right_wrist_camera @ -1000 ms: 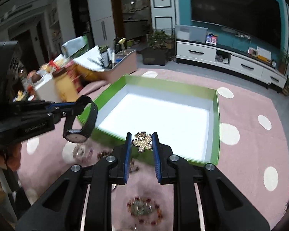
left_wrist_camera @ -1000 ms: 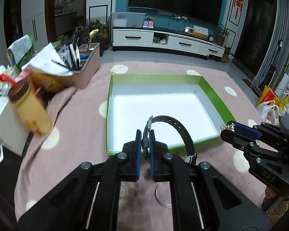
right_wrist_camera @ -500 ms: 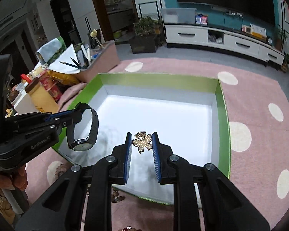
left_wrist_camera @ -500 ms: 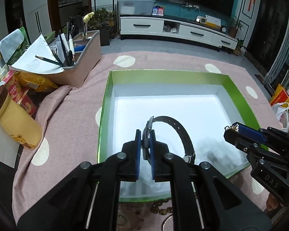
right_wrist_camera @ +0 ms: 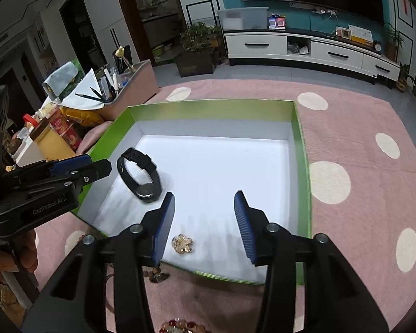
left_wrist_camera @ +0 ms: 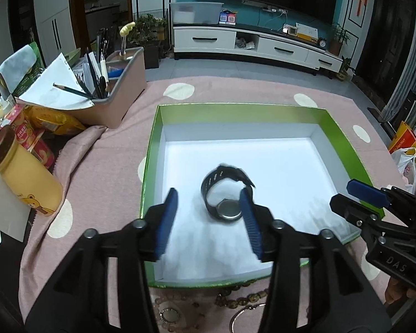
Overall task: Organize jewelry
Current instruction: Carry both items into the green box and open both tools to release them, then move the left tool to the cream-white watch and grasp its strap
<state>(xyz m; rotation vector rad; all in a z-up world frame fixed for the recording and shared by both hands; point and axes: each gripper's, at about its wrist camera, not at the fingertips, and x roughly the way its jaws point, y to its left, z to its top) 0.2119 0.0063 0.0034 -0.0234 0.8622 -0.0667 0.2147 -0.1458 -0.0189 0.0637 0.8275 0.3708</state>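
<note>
The left gripper (right_wrist_camera: pixel 97 166) carries the white marking "Gen Robot.AI" on its black side, and the right gripper (left_wrist_camera: pixel 355 194), seen from the left wrist view, shows the letters "DAS" (the rest of that marking is out of frame). The green-walled box (right_wrist_camera: pixel 208 108) with a white floor sits on a pink cloth with cream dots (right_wrist_camera: pixel 346 127). Inside the box, a black wristwatch (left_wrist_camera: pixel 226 197) lies on the white floor toward the box's left side, its strap loop standing up and its round case down. A small gold flower-shaped brooch (right_wrist_camera: pixel 182 244) lies on the floor near the front wall. The jaws of both grippers have just been opening; both now stand apart with nothing clamped, the watch lying beyond the left blue pads (left_wrist_camera: pixel 167 216) and the brooch below the right blue pads (right_wrist_camera: pixel 163 224), untouched. Beaded bracelets (left_wrist_camera: pixel 241 298) lie on the cloth outside the front wall. A pink desk organizer (left_wrist_camera: pixel 119 105) holds pencils, pens and papers. A yellow bottle with a brown cap (left_wrist_camera: pixel 22 177) carries a bear print; its writing is unreadable.
</note>
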